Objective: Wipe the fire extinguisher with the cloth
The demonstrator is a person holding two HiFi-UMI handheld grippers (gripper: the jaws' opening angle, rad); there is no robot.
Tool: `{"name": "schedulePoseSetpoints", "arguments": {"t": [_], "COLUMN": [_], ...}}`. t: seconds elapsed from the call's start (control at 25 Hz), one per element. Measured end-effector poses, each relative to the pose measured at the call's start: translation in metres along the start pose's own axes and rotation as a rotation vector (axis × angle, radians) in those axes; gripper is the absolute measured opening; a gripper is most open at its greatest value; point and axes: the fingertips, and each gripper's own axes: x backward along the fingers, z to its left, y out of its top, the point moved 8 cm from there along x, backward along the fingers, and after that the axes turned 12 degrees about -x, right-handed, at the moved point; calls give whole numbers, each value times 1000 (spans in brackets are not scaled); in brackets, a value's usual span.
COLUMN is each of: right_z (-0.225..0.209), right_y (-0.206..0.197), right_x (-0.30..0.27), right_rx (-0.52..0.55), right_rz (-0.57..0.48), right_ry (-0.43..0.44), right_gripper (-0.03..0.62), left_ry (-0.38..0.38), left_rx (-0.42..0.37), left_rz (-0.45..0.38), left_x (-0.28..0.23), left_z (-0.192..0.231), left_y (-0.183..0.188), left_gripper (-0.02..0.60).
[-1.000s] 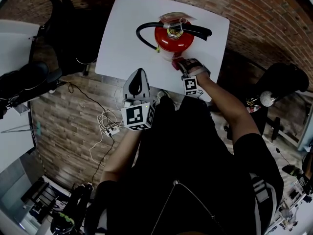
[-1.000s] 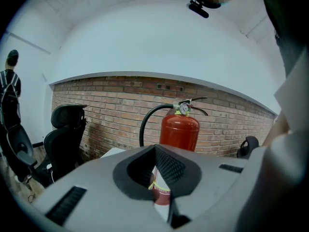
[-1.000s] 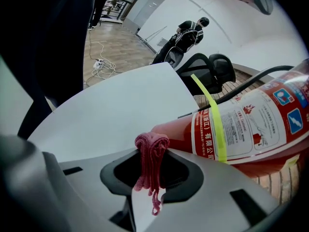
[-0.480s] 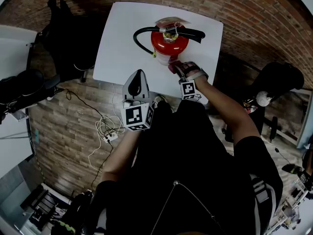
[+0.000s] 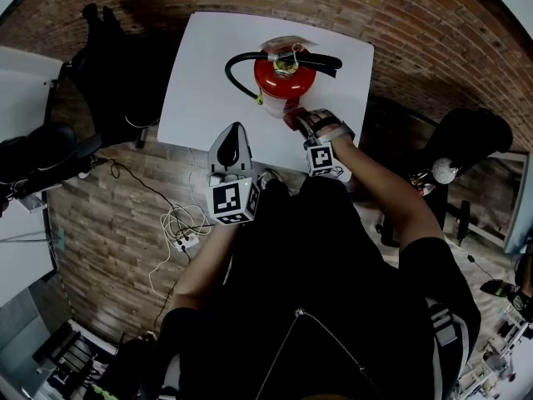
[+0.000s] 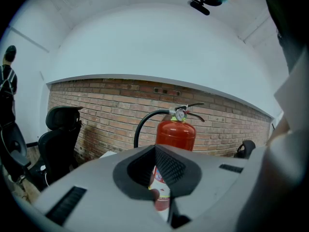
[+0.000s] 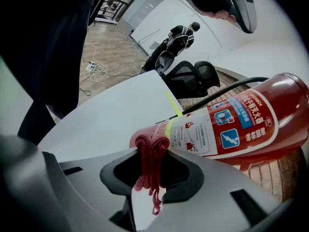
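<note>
Head view: over the last second the right claw (image 5: 296, 119), clamped on the red cloth (image 7: 149, 161), has barely shifted against the lower body of the fire extinguisher (image 5: 284, 73), which stands toward the worktop's (image 5: 196, 82) far edge. The left claw (image 5: 236, 133) stays together and empty at the near edge. Judgement: wiping is under way but confined low on the body.
</note>
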Motion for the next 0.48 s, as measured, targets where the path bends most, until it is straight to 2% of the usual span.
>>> {"name": "schedulePoseSetpoints", "arguments": {"t": [0.48], "right_z": [-18], "right_y": [9], "right_x": [21], "right_rx": [-31], "right_rz": [-8], "right_ry": [-22], "right_gripper": [115], "left_ry": [-11], "left_rx": [-4], "left_rz": [-21], "left_x": [2], "left_z": [-2], "left_y": [4], "left_gripper": [9]}}
